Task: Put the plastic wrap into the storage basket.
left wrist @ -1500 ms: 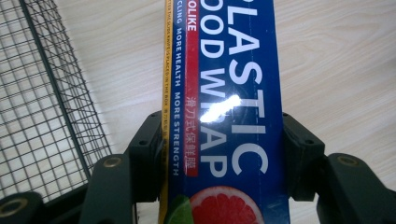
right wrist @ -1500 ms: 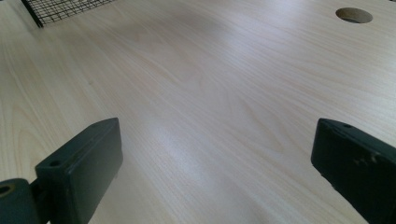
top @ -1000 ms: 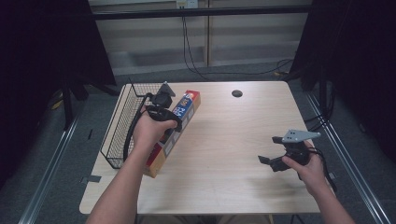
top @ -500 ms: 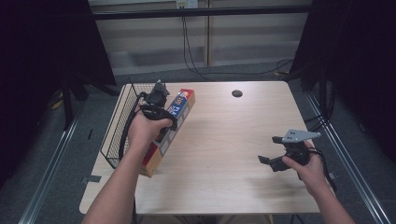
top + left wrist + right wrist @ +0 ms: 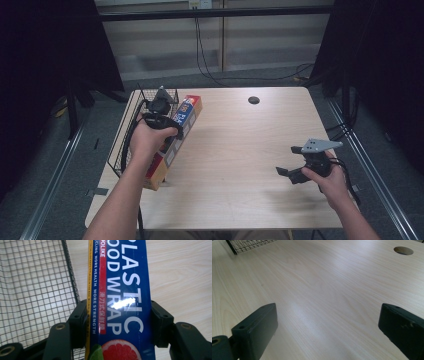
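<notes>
A long box of plastic food wrap [image 5: 179, 131], blue and orange, hangs over the table's left side beside a black wire basket [image 5: 131, 131]. My left gripper [image 5: 165, 131] is shut on the box; in the left gripper view both jaws press the sides of the plastic food wrap box [image 5: 120, 300], with the wire basket [image 5: 37, 290] to its left. My right gripper [image 5: 289, 162] is held low over the table's right front, open, and in the right gripper view its fingers [image 5: 254, 330] stand wide apart over bare wood.
The light wooden table [image 5: 240, 150] has a round cable hole [image 5: 253, 100] at the back middle, also seen as the hole [image 5: 403, 250] in the right gripper view. A corner of the basket [image 5: 247, 245] lies far ahead of the right gripper. Metal rails flank the table.
My left gripper has carried the box leftward and a little back, closer over the basket's edge. The right gripper has stayed put.
</notes>
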Action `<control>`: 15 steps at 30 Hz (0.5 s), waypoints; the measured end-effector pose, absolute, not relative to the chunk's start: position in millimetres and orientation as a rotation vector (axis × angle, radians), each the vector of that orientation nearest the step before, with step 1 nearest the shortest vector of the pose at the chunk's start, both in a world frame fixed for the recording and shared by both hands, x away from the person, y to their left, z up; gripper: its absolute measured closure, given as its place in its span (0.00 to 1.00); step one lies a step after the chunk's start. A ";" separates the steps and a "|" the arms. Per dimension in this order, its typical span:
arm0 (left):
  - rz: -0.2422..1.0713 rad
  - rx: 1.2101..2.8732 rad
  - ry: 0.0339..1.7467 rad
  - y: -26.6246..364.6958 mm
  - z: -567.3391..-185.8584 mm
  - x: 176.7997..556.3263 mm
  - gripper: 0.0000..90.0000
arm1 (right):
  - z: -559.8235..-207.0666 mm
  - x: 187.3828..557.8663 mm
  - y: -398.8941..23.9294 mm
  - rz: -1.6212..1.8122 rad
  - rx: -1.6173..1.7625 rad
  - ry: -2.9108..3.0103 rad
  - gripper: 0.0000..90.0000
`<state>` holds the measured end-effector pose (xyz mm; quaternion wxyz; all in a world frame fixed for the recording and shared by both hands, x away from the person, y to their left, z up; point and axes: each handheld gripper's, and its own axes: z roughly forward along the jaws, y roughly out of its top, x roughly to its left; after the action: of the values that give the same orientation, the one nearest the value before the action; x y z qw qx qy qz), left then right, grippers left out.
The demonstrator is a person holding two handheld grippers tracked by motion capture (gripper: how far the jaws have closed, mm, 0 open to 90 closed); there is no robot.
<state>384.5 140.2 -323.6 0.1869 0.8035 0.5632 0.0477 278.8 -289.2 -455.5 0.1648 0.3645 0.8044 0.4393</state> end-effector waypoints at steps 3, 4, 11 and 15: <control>0.132 2.264 1.595 144.9 -324.5 384.4 0.48 | -454.7 278.4 -289.9 1.258 1.043 2.287 0.02; 0.135 2.247 1.610 145.5 -324.8 383.8 0.48 | -454.6 278.4 -290.0 1.258 1.042 2.287 0.02; 0.134 2.225 1.625 154.7 -323.3 383.5 0.48 | -455.1 278.6 -289.5 1.255 1.042 2.288 0.03; 0.116 2.196 1.650 160.0 -323.3 384.2 0.48 | -454.4 278.4 -290.2 1.262 1.043 2.287 0.03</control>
<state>384.2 160.0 -323.3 0.1949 0.7835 0.5886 0.0415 278.4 -290.2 -454.4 0.1636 0.3657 0.8022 0.4426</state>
